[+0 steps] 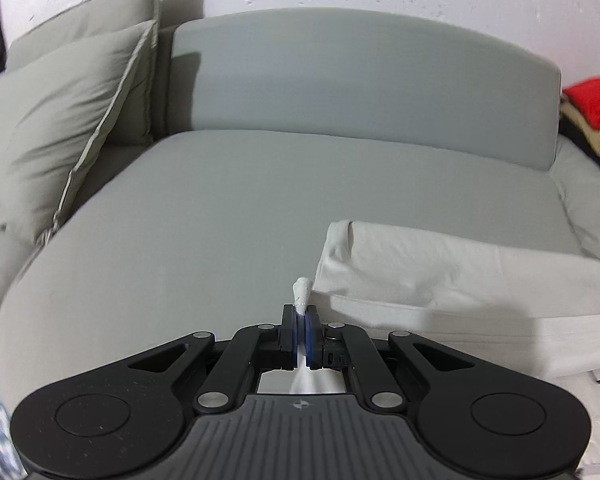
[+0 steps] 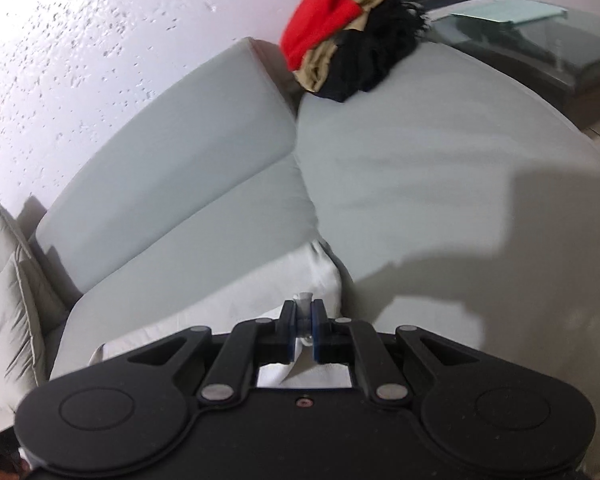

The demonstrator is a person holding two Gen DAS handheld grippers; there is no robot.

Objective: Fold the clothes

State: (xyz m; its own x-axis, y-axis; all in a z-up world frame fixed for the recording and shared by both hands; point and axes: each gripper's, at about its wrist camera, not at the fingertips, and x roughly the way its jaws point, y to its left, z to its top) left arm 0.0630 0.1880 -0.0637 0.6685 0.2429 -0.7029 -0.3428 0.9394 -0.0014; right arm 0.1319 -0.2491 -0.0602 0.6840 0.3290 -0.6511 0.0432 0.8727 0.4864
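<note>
White garment [image 1: 460,276] on grey sofa seat [image 1: 228,208], pinched at both ends.

Garment: folded band, long axis running across the seat front, parallel to the backrest [image 1: 360,76]. Left gripper [image 1: 301,316]: jaws narrow, clamped on a bunched white corner. Right gripper [image 2: 304,316]: jaws narrow, clamped on a white edge [image 2: 316,280]. Surroundings: pile of red, tan and black clothes [image 2: 352,28] well apart at the far end; grey cushions [image 1: 60,128] on the other side; dark glass table [image 2: 540,40] beyond.
</note>
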